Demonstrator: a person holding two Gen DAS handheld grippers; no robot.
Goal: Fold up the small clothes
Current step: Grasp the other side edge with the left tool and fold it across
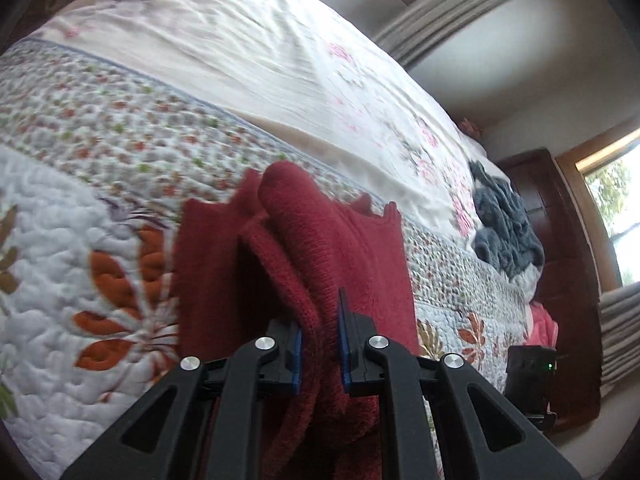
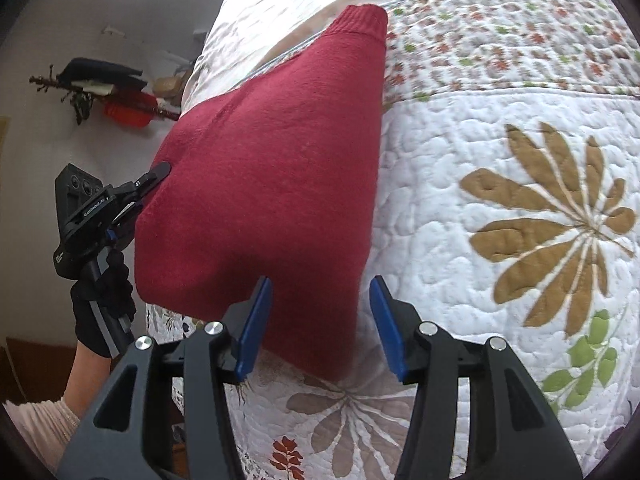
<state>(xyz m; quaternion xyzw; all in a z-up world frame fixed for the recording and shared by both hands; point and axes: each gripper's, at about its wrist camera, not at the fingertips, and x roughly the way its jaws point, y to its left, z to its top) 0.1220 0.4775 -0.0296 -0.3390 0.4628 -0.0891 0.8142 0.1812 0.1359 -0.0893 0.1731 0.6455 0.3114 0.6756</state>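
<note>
- Red knit sweater (image 2: 272,168) lies on the quilt (image 2: 500,184) of a bed, folded to a tapering shape with its ribbed hem toward the far side in the right wrist view.
- Left tongs (image 1: 319,344) are clamped on a bunched edge of the sweater; the knit fills the narrow gap between the blue pads (image 1: 344,344), and a thick roll of it rises just ahead of them.
- Seen from the right wrist view, the left tongs (image 2: 150,184) meet the sweater's left edge, held by a hand (image 2: 102,304) in a black glove with a pale sleeve (image 2: 40,416) behind it.
- Right tongs (image 2: 320,320) stand wide apart, their blue pads either side of the sweater's near corner; they seem to hover just over it, though contact is hard to judge.
- White sheet (image 1: 248,52) with pink flowers covers the bed beyond the quilt.
- Grey-blue cloth (image 1: 504,224), crumpled, sits on the bed well apart from the sweater, near a dark wooden headboard (image 1: 560,240).
</note>
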